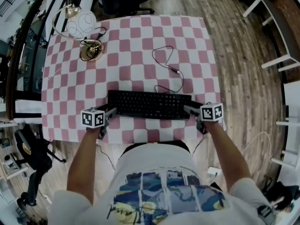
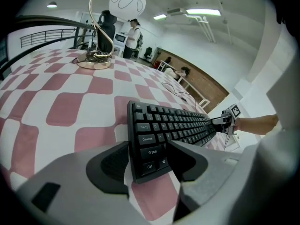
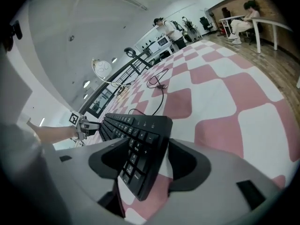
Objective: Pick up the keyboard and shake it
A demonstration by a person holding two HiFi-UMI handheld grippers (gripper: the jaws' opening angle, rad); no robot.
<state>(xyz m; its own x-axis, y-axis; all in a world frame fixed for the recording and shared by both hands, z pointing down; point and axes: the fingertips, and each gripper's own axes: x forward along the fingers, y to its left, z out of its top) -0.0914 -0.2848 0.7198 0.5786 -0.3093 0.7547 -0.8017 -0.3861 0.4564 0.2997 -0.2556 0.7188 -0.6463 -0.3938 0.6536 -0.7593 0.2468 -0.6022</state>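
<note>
My left claw (image 2: 150,158) stands open astride the left end of the black keyboard (image 1: 149,104), with a gap showing beside one pad, and my right claw (image 3: 145,163) stands just as wide around the right end, its pads not pressing. The keyboard lies flat on the pink-and-white checked tablecloth (image 1: 140,46), in the lower middle of the head view, close to the cloth's near edge.

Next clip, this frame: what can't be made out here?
Keyboard underside: hidden by its own body, every view.
Key legends: too small in the head view; only the nearest read in the left gripper view.
Cable plug type: too small, head view.
Lamp top: cut off by the left gripper view's upper edge.
</note>
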